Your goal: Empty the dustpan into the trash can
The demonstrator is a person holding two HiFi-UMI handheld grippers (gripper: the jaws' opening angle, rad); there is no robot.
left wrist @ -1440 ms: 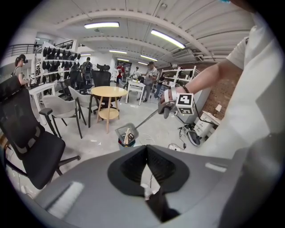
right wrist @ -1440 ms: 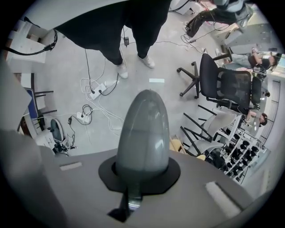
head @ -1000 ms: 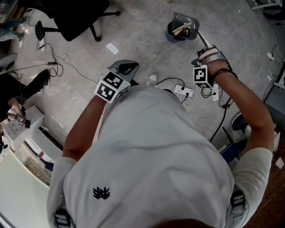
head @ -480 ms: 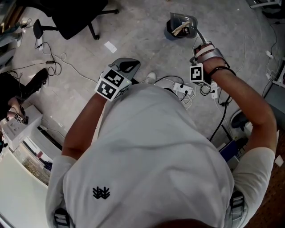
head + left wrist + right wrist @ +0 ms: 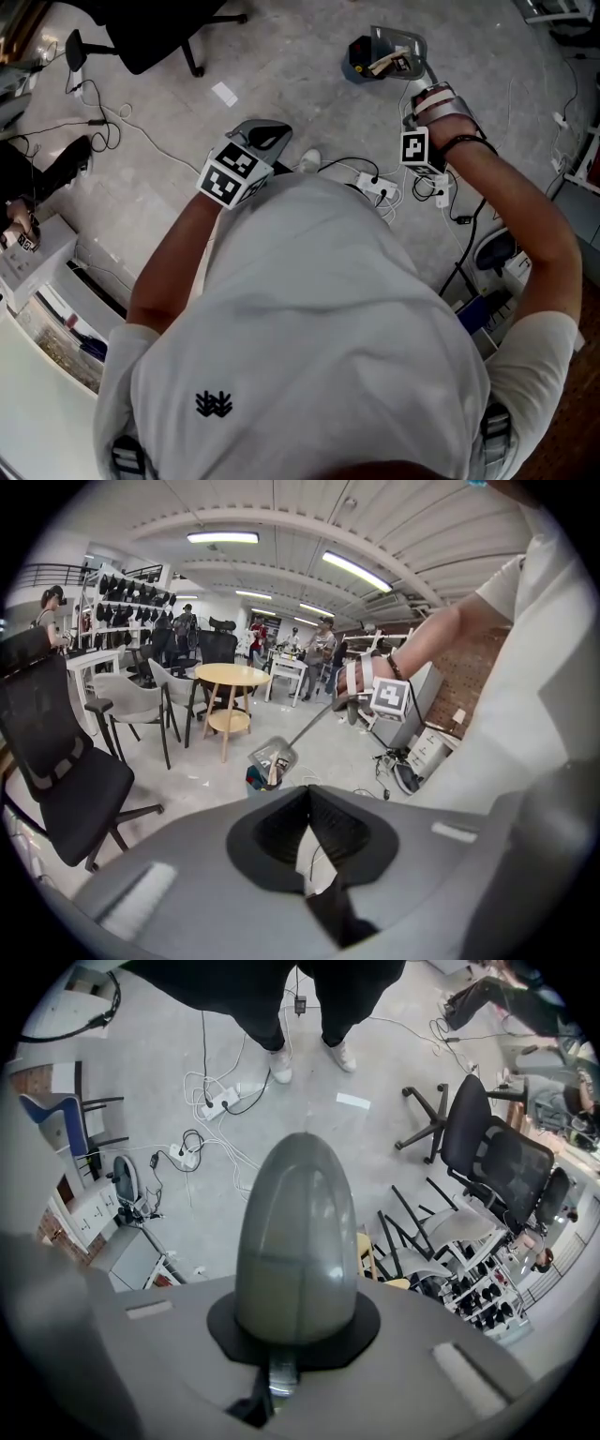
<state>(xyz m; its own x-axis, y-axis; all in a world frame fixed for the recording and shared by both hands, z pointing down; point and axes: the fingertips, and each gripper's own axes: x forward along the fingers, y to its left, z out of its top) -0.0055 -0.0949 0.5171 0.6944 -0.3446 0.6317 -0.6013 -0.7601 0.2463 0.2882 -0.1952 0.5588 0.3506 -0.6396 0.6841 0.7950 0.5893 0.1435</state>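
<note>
At far left in the head view, an office chair point(image 5: 155, 33) is cut off by the top edge and a white tabletop point(image 5: 23, 375) by the corner. The boxes on the tabletop carry print too small to read. Cables point(image 5: 122, 131) trail over the grey floor point(image 5: 300, 84), where a white scrap of paper point(image 5: 223, 94) lies.

The person's white shirt point(image 5: 309, 328) fills the middle and hides the legs, so only one white shoe point(image 5: 307, 161) shows past it. A small black emblem point(image 5: 214, 405) sits on the shirt, with no words.

The left tool point(image 5: 265, 139) is held before the chest, its marker cube point(image 5: 230, 174) showing black-and-white squares. In the left gripper view its dark pads point(image 5: 281, 827) meet at the tips with nothing between them, and bare floor shows through the hollow behind.

Further right, a white power strip point(image 5: 380, 192) lies among leads. The right tool point(image 5: 419, 105) is clamped on the dustpan handle point(image 5: 419, 75). In the right gripper view the handle's rounded grey end cap point(image 5: 295, 1241) blocks the middle, and the jaws close on the metal shaft point(image 5: 272, 1372) just below it. The right cube point(image 5: 392, 696) reads "4" in the left gripper view.

The dustpan point(image 5: 396, 49) is grey and see-through and hangs tilted over the dark blue trash can point(image 5: 358, 58). Whether the two touch cannot be told. A pale strip point(image 5: 380, 64) lies in the pan.
</note>
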